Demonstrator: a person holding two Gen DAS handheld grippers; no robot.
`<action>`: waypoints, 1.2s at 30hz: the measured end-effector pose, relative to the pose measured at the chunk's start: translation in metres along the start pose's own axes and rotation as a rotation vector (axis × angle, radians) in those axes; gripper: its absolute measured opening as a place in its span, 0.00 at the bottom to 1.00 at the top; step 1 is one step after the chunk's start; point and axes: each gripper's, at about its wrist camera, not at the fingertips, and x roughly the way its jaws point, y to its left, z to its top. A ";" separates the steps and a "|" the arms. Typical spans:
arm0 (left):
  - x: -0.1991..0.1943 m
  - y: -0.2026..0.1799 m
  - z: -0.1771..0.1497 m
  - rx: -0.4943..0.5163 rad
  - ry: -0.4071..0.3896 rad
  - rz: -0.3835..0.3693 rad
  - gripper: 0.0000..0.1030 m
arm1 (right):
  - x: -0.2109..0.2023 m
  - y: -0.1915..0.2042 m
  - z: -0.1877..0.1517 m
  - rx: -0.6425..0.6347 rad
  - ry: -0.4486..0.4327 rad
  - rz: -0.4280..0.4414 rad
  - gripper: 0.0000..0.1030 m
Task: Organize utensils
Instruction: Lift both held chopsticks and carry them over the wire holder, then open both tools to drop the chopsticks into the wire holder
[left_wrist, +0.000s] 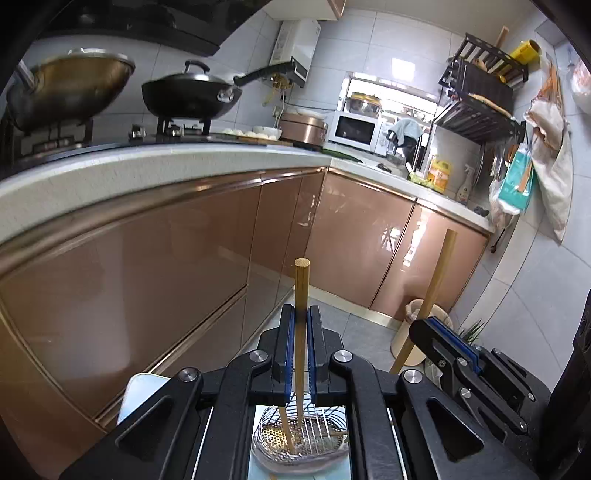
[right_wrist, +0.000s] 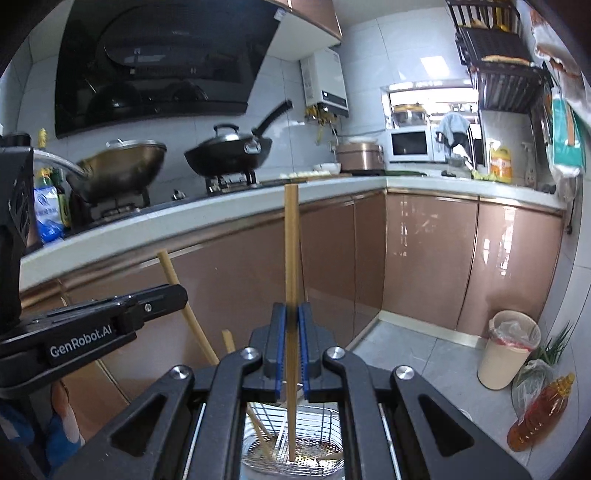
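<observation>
My left gripper (left_wrist: 301, 314) is shut on a wooden chopstick (left_wrist: 301, 291) that stands upright, its lower end in a perforated metal utensil basket (left_wrist: 299, 439) below. My right gripper (right_wrist: 291, 312) is shut on another wooden chopstick (right_wrist: 291, 251), also upright, with its tip in the same basket (right_wrist: 291, 454). The right gripper with its chopstick (left_wrist: 432, 291) shows in the left wrist view at right. The left gripper's body (right_wrist: 92, 325) and its chopstick (right_wrist: 184, 306) show in the right wrist view at left. Another chopstick (right_wrist: 258, 424) leans inside the basket.
A kitchen counter (right_wrist: 221, 218) with brown cabinet doors runs ahead. Two woks (right_wrist: 229, 151) sit on the stove. A microwave (right_wrist: 410, 144), rice cooker and dish rack (right_wrist: 506, 74) stand at the right. A bin (right_wrist: 508, 354) and an oil bottle (right_wrist: 539, 413) stand on the floor.
</observation>
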 end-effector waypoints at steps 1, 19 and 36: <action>0.007 0.001 -0.006 0.003 0.008 -0.001 0.06 | 0.005 -0.001 -0.007 0.005 0.009 0.000 0.06; 0.027 0.016 -0.046 0.007 0.080 0.052 0.06 | 0.014 0.001 -0.029 -0.054 0.021 -0.016 0.06; 0.020 0.016 -0.046 0.003 0.078 0.070 0.07 | -0.007 -0.005 -0.022 -0.038 0.018 -0.012 0.08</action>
